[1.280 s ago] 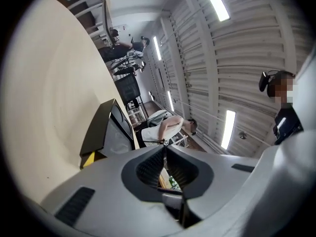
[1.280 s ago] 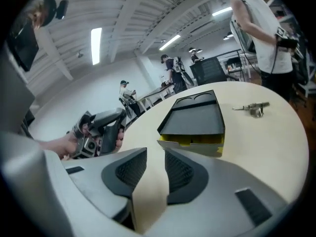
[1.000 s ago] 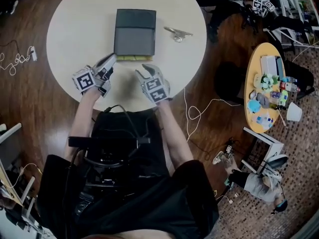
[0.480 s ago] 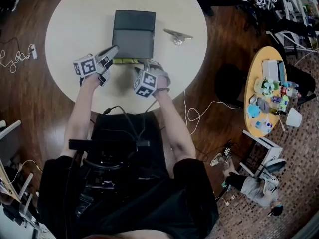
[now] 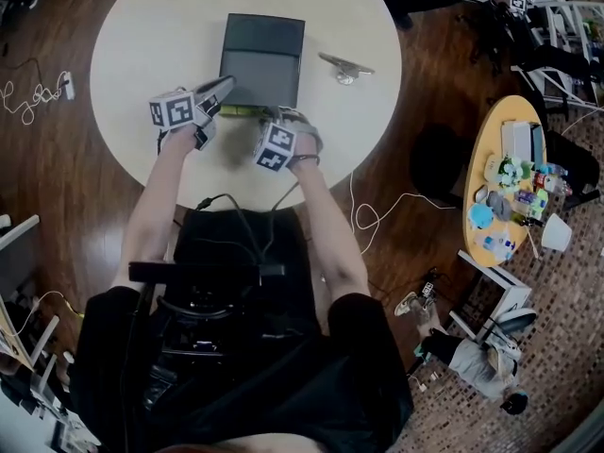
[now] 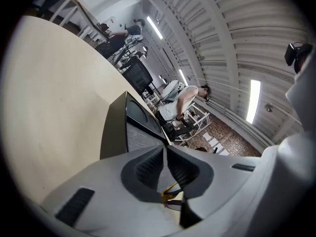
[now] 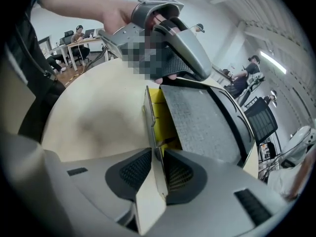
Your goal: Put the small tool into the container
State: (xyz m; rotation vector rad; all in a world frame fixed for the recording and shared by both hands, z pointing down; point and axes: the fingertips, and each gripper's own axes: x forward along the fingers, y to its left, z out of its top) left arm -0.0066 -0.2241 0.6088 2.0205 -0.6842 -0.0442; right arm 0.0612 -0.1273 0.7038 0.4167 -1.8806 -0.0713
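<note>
A dark grey box-shaped container [image 5: 260, 59] lies on the round cream table [image 5: 151, 36], with a yellow inside showing at its near edge [image 7: 165, 117]. The small metal tool [image 5: 344, 66] rests on the table to the container's right, away from both grippers. My right gripper [image 5: 283, 116] points down at the near edge; its jaws have just been closing and now pinch the container's thin pale front flap [image 7: 150, 127]. My left gripper [image 5: 226, 88] lies shut at the container's near left corner [image 6: 140, 127], its fingers [image 7: 173, 58] on the lid.
A yellow side table [image 5: 510, 168] crowded with small items stands to the right. A white cable [image 5: 373, 215] runs over the wooden floor beside it. People sit at desks in the background. The table's far edge is behind the container.
Both grippers moved forward to the container's near edge. The right gripper rolled, tipped downward and closed on the front flap. The left gripper came to the near left corner.
</note>
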